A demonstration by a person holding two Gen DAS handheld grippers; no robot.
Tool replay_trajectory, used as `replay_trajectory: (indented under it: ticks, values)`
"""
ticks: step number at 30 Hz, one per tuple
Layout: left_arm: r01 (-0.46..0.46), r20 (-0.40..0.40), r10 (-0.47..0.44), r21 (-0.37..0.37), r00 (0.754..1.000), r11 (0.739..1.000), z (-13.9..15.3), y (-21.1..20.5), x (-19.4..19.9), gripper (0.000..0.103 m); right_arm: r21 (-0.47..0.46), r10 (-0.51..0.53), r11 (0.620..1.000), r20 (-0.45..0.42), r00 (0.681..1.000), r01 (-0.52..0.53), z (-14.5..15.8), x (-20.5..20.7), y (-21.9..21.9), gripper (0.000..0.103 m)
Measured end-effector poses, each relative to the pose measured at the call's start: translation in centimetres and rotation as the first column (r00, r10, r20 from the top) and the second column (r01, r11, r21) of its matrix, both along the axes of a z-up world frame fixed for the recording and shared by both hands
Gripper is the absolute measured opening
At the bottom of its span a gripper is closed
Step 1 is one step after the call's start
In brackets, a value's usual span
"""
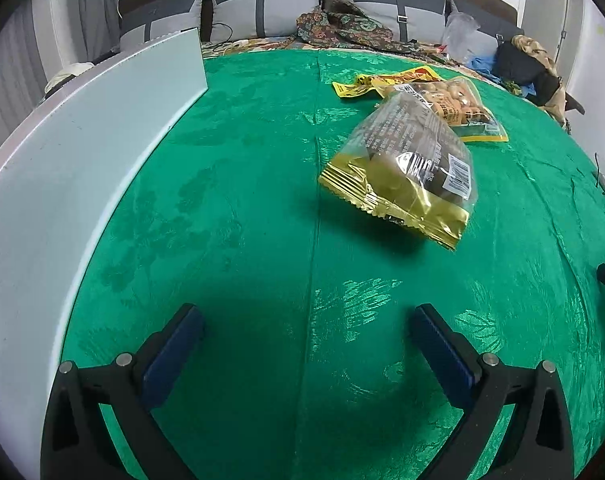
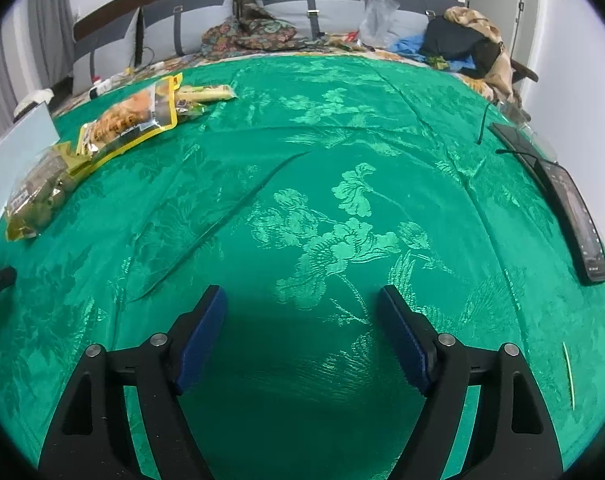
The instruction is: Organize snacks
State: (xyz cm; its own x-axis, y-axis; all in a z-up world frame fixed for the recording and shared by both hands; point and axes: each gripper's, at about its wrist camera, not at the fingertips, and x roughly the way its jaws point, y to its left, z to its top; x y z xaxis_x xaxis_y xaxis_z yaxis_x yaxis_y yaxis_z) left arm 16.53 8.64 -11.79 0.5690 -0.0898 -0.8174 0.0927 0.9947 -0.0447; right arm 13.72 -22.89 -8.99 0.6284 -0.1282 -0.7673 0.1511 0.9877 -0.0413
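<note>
The left gripper point(image 1: 308, 326) has its jaws spread wide with nothing between them, its blue pads point(image 1: 174, 354) hovering over the green patterned cloth point(image 1: 238, 216). Ahead of it and a little to the right lies a clear snack bag with gold ends point(image 1: 406, 168), resting on the cloth well apart from the fingertips. Just behind that bag, partly tucked under its far edge, sits a yellow-bordered pouch of round snacks point(image 1: 462, 108), and beyond that a flat yellow and red packet point(image 1: 386, 82). Along the left side of this view stands a pale white box wall point(image 1: 82, 160), upright at the cloth's edge. The right gripper point(image 2: 302, 300) likewise has its jaws held apart and empty, above a woven flower in the cloth. In the right wrist view the snacks are far off to the upper left, well apart from the gripper: the gold-ended bag nearest the box, then the pouch, then a long pale packet point(image 2: 206, 94) farthest back. At the right edge of the cloth lies a dark remote point(image 2: 578, 216).
</note>
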Motion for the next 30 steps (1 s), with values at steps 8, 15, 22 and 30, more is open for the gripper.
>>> replay_trajectory:
  ticks: [8,15,22,30]
  values:
    - [0.002,0.001,-0.002,-0.002,1.000,1.000,0.0,0.0,0.0,0.103,-0.003,-0.002,1.000,-0.002,1.000,0.002,0.0,0.0,0.0,0.081]
    - [0.003,0.002,-0.003,-0.006,1.000,1.000,0.1,0.1,-0.2,0.103,-0.004,-0.006,1.000,-0.002,1.000,0.006,0.0,0.0,0.0,0.083]
    - [0.004,0.003,-0.004,-0.006,1.000,1.000,0.0,0.1,-0.1,0.103,0.003,-0.114,0.993,-0.066,0.991,0.115,0.3,4.5,-2.6,0.087]
    - [0.003,0.002,-0.003,-0.005,1.000,1.000,0.0,0.1,-0.1,0.103,0.004,-0.111,0.994,-0.033,0.993,0.111,-0.1,6.9,-4.3,0.096]
